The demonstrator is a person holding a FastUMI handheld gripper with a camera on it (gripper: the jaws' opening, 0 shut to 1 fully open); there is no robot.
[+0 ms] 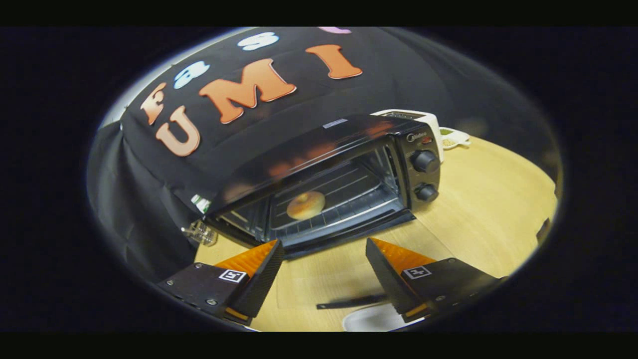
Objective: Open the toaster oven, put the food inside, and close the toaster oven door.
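Gripping: nothing; the gripper (324,249) had its fingers spread wide with bare table between them.
Toaster oven (329,174): stood just beyond the fingers on the wooden table (488,209), door down.
Food (305,205): a round bun lay on the oven's wire rack (349,192), left of the two knobs (425,174).

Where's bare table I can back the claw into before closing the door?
Bare table lies right of the oven, past its knobs. The open claw hangs over a free strip before the lowered door. Below it, a white dish and dark strip crowd things.
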